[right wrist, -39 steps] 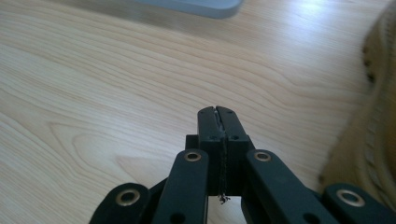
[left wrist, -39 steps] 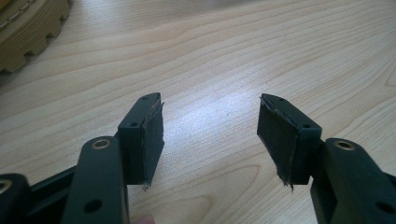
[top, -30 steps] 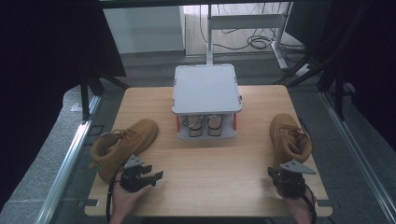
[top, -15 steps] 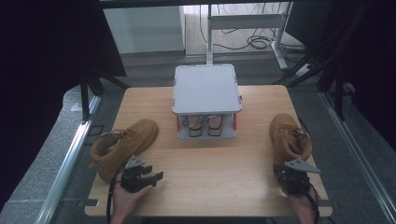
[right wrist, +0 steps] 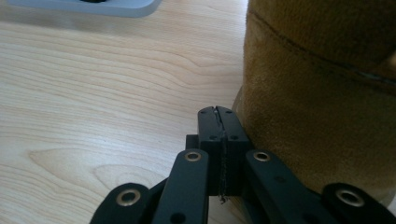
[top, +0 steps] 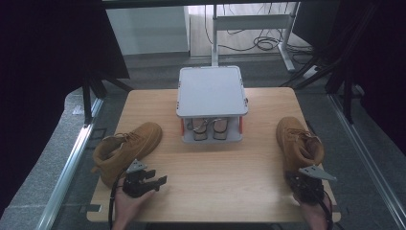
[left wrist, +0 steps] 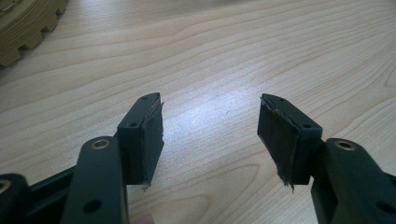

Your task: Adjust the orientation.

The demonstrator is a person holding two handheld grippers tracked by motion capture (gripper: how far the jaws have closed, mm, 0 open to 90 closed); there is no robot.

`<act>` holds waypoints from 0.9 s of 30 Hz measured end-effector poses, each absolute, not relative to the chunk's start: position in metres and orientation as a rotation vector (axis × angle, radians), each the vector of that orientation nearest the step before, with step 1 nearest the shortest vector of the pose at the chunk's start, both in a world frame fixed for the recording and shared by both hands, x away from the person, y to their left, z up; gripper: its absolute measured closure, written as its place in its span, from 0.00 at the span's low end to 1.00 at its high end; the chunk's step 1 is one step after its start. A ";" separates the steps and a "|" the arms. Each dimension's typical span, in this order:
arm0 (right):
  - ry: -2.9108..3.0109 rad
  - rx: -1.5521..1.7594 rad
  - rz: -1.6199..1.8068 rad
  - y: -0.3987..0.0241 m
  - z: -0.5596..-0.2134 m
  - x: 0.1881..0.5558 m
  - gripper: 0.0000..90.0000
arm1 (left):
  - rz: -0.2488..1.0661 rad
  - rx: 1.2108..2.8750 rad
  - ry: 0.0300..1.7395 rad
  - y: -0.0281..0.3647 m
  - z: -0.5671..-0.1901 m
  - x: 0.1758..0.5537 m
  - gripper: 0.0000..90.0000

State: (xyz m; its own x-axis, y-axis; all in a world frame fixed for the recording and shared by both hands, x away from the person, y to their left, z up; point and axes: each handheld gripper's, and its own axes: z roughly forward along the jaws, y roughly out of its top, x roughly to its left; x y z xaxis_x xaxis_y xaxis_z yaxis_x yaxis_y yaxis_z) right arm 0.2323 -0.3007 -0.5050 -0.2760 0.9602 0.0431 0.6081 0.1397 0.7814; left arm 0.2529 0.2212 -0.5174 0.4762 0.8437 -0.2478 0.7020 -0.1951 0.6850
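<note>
Two tan suede boots sit on the wooden worktop, well apart, one at each side. The left boot lies with its long axis running diagonally, toe toward the far right and its ankle opening toward the near left. The right boot stands upright near the right edge, its long axis running near to far with a slight slant, toe at the far end and heel toward the near edge.

The left gripper rests low over the worktop just near of the left boot, pointing right; its jaws stand released and wide apart with bare wood between them, and the boot's ridged sole shows at the far left corner of the left gripper view.

The right gripper has its jaws clenched together with nothing between them, just beside the suede heel of the right boot.

A grey two-tier rack stands at the far middle of the worktop, with a pair of shoes under its top shelf.
</note>
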 end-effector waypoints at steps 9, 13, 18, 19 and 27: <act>1.920 1.529 0.980 -0.312 -0.505 0.227 1.00 | 0.236 1.947 1.287 0.222 -0.517 0.253 0.45; 1.898 1.552 0.980 -0.320 -0.504 0.224 1.00 | 0.232 1.952 1.285 0.221 -0.518 0.253 0.45; 1.865 1.581 0.968 -0.331 -0.504 0.220 1.00 | 0.238 1.950 1.286 0.222 -0.518 0.253 0.44; 1.865 1.581 0.968 -0.331 -0.504 0.220 1.00 | 0.238 1.950 1.286 0.222 -0.518 0.253 0.44; 1.825 1.600 0.958 -0.342 -0.503 0.218 1.00 | 0.236 1.942 1.294 0.223 -0.518 0.254 0.44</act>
State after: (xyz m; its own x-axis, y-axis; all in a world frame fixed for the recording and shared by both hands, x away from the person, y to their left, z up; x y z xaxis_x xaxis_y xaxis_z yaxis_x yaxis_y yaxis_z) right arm 0.2184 -0.3423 -0.5026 -0.1615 0.9848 0.0639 0.6119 0.0492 0.7894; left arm 0.2536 0.2234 -0.5183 0.4655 0.8482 -0.2525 0.7042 -0.1822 0.6863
